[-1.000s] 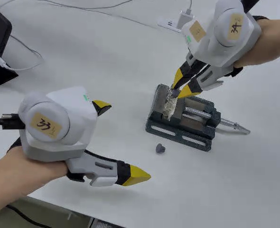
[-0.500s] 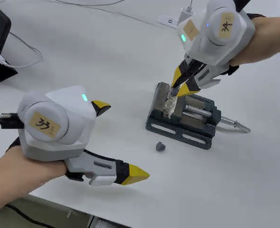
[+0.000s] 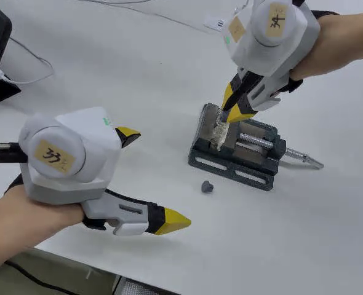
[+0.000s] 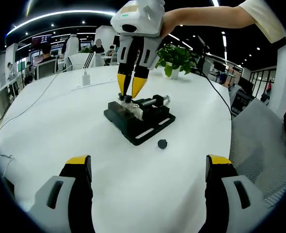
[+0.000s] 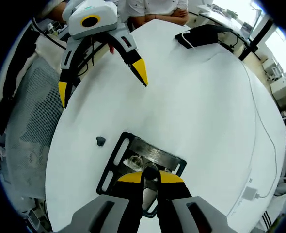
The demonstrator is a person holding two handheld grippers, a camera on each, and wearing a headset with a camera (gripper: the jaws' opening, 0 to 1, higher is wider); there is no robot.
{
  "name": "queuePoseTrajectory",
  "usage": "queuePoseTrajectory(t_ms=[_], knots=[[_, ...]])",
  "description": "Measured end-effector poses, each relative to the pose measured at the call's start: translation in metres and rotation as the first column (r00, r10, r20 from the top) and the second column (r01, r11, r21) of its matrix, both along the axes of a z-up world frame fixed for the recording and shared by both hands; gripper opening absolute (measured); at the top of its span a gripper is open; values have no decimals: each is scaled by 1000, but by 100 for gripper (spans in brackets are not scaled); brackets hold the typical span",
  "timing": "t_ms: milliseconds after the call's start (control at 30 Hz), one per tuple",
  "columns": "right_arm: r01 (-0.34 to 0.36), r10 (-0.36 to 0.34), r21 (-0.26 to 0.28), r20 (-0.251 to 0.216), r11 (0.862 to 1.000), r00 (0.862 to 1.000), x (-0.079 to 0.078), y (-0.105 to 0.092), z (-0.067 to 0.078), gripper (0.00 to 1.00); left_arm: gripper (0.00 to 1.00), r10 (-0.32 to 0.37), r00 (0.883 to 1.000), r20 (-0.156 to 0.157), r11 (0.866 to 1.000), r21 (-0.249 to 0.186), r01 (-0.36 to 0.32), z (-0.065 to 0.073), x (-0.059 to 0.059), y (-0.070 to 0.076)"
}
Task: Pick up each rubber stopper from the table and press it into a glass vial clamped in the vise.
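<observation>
Now, right gripper [image 5: 150, 175]: pinching the dark round rubber stopper [image 5: 150, 170] right over the clear glass vial [image 3: 218, 132] in the dark metal vise [image 3: 246, 169].
Press: push straight down, your wrist plumb (tilted, the glass could crack).
Left gripper [image 3: 152, 178]: jaws spread, well aside.

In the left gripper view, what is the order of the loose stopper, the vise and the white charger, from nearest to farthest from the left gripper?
1. Loose stopper, on the table, slightly right of centre.
2. Vise, just behind it, mid-table.
3. White charger, far back on the left.
</observation>
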State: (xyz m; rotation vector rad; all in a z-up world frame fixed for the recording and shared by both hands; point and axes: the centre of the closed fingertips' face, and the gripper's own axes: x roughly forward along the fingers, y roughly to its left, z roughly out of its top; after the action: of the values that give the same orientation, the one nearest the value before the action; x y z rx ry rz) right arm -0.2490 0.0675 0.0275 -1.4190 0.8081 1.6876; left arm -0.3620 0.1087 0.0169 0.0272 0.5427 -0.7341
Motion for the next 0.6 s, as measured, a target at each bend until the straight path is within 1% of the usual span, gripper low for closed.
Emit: queuePoseTrajectory(t_ms=[33, 100, 167, 267, 367, 400, 467, 600], knots=[[17, -17, -6, 0, 1000, 1000, 0, 1, 0, 4, 97, -1, 1000, 0, 1000, 0, 1, 0, 0, -1], [26, -26, -12, -1, 1000, 1000, 0, 2, 0, 4, 97, -3, 1000, 0, 1000, -1, 3, 0, 0, -1], [62, -62, -20, -6, 998, 998, 1, 2, 0, 4, 97, -3, 1000, 1, 1000, -2, 3, 0, 0, -2], [79, -79, -24, -8, 997, 997, 1, 1, 0, 4, 97, -4, 1000, 1, 1000, -1, 4, 0, 1, -2], [119, -120, -35, -11, 992, 993, -1, 1, 0, 4, 97, -6, 1000, 2, 1000, -2, 6, -1, 1, -3], [117, -118, -37, -11, 992, 993, -1, 1, 0, 4, 97, -6, 1000, 2, 1000, -1, 6, 0, 1, -3], [133, -133, -49, -1, 990, 991, -5, -1, 0, 4, 97, -7, 1000, 1, 1000, -4, 7, -1, 1, -4], [145, -144, -67, 16, 987, 989, -5, -1, 0, 3, 97, -12, 1000, -1, 1000, -3, 12, -2, 0, -5]])
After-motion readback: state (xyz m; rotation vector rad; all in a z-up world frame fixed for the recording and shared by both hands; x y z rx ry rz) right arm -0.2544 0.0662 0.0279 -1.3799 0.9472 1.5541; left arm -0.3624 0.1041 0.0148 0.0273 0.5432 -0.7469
